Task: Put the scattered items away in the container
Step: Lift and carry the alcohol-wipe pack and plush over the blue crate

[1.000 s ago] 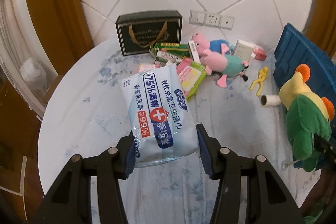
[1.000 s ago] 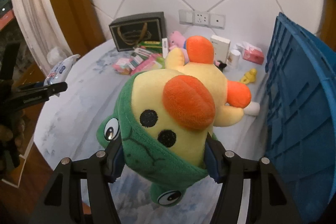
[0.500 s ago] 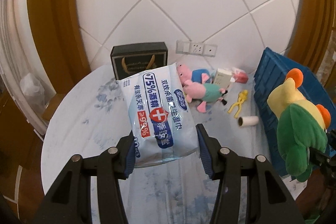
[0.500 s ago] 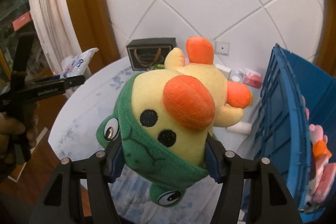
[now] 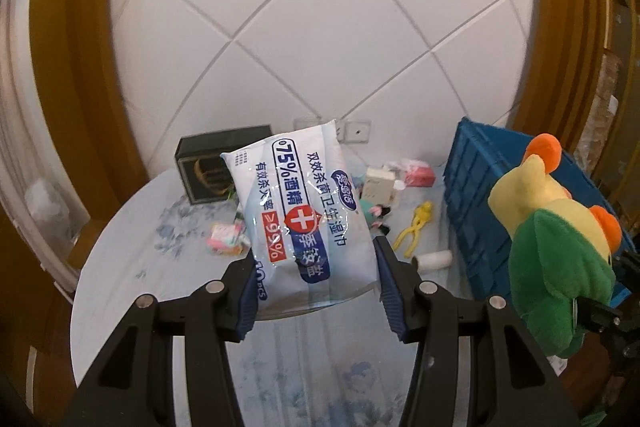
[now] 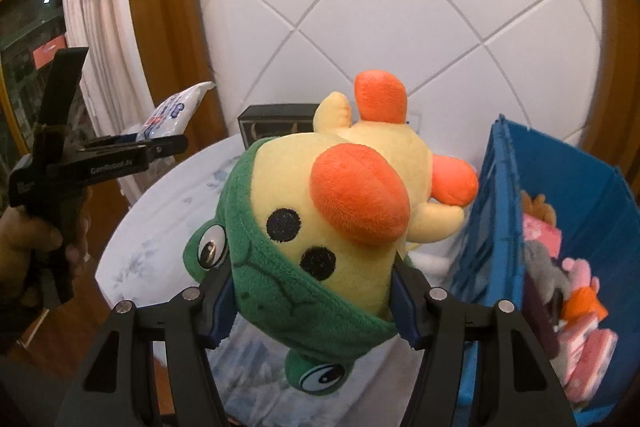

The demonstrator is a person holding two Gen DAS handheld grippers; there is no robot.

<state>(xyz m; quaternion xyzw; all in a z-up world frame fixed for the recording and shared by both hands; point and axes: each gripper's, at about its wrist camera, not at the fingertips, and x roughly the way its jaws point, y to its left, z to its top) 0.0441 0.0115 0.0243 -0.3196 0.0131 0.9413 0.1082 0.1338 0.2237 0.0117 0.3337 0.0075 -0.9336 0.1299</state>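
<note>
White tiled wall (image 5: 320, 27) — wooden trim (image 5: 68, 67), curtain (image 6: 92, 27).

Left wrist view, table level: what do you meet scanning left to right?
Black gift box → held white-and-blue wet-wipes pack → yellow plastic figure → blue plastic crate → yellow-and-green plush duck.

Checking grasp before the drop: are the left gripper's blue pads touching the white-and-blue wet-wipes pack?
Touching. The left wrist view shows the left gripper with both pads pressed against the wet-wipes pack, which is held off the table.
</note>
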